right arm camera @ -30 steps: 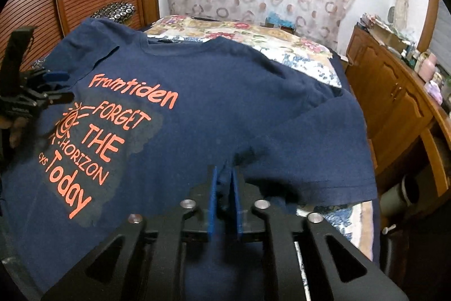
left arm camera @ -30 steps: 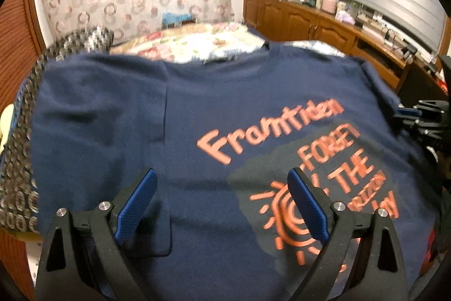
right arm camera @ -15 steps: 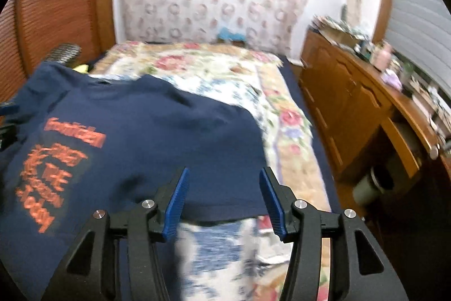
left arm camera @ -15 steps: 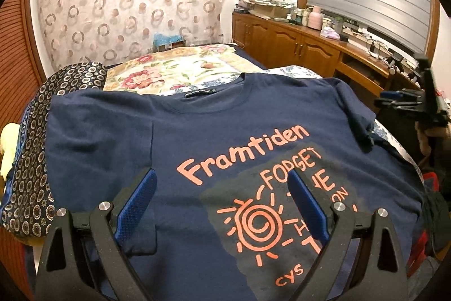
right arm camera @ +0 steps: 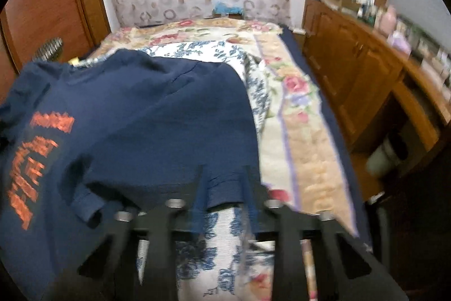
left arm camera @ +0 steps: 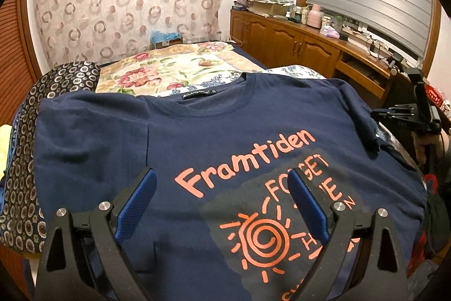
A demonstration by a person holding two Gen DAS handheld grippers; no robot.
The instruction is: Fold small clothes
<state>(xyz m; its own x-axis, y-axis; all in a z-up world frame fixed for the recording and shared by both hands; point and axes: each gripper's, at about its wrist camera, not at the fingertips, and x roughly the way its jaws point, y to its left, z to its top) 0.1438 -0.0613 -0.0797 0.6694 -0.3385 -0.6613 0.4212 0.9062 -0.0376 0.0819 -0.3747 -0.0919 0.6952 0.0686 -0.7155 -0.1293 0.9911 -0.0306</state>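
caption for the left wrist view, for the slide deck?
Open left gripper hovers over a navy T-shirt spread print-up on a floral bedspread.

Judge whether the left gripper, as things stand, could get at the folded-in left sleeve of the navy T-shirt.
Probably yes. The left gripper hangs open over the T-shirt, and the folded-in sleeve lies flat just beyond its left finger, with nothing on top. The right gripper is far off at the opposite edge.

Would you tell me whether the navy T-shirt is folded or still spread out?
Mostly spread: the navy T-shirt lies print-up on the bed, one side folded in.
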